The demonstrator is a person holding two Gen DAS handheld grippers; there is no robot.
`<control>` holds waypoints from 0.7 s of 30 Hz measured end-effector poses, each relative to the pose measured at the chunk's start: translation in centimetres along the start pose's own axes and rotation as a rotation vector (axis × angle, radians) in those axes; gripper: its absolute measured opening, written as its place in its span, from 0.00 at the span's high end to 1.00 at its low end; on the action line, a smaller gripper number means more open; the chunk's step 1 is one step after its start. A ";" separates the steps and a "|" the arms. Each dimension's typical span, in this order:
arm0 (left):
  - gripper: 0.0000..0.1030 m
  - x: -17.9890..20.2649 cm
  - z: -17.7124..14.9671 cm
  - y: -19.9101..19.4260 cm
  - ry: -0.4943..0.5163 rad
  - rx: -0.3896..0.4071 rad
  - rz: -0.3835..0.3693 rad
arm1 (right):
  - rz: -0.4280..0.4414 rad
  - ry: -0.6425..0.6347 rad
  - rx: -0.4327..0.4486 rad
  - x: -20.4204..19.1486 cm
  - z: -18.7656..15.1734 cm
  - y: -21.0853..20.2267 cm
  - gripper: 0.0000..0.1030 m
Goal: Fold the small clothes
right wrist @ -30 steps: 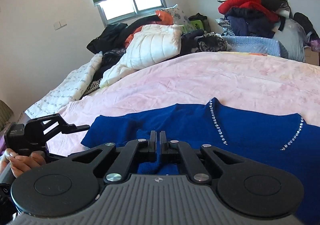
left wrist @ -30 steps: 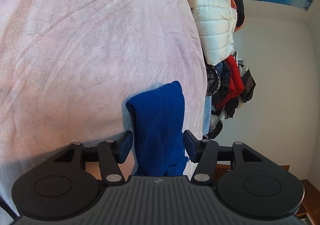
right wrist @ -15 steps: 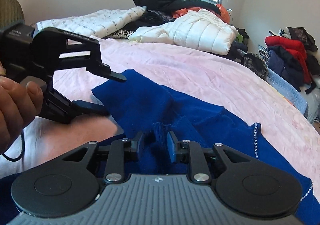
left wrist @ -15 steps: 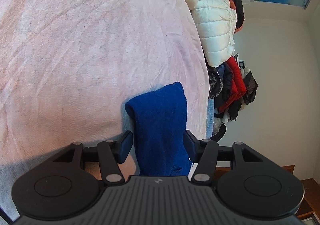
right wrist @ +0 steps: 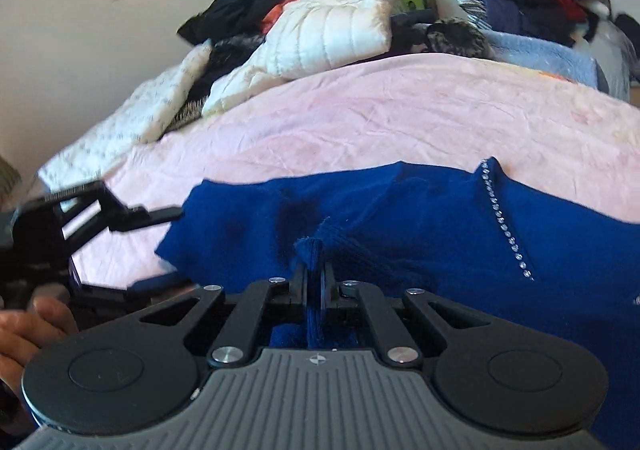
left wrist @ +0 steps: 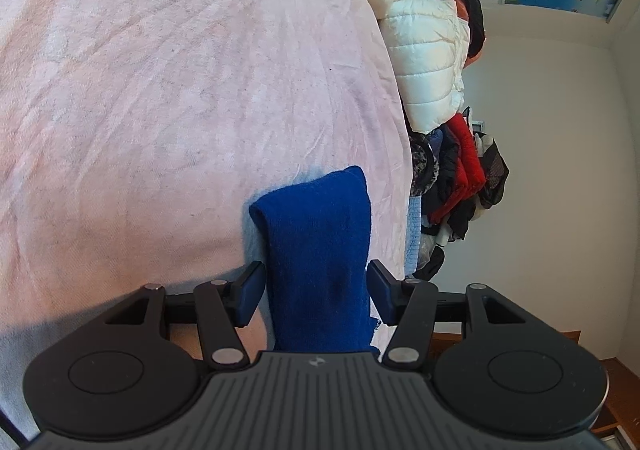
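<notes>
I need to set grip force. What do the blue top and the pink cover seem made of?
Blue top: looks like soft matte knit, with a fuzzy nap, a ribbed edge and a rhinestone row. Pink cover: seemingly thin woven cotton, matte and finely creased.

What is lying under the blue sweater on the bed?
The blue sweater lies spread on the pink bedspread, which shows along its far edge and left of it. Whatever lies directly beneath the fabric is covered.
</notes>
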State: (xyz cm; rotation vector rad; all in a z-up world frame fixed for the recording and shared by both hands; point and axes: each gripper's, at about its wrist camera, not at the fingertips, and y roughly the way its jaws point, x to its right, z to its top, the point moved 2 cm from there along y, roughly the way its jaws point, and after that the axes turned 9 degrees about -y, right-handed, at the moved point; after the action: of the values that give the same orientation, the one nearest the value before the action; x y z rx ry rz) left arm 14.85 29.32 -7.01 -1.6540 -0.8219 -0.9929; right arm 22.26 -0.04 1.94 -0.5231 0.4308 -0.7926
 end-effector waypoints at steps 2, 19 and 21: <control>0.43 -0.1 -0.3 -0.2 -0.018 -0.004 0.001 | 0.008 0.104 0.069 1.7 0.4 -1.7 0.94; 0.25 2.0 -5.6 0.9 -0.206 0.053 -0.071 | 0.206 0.337 0.393 4.4 8.2 -9.4 0.92; 0.25 1.7 -5.3 1.8 -0.229 0.084 -0.052 | 0.201 0.350 0.451 4.6 8.4 -10.8 0.92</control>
State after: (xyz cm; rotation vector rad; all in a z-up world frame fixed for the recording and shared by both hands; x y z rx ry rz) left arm 15.98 23.81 -5.28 -1.7011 -1.0484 -0.8020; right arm 23.71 -7.59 14.15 0.0830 0.5962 -0.7584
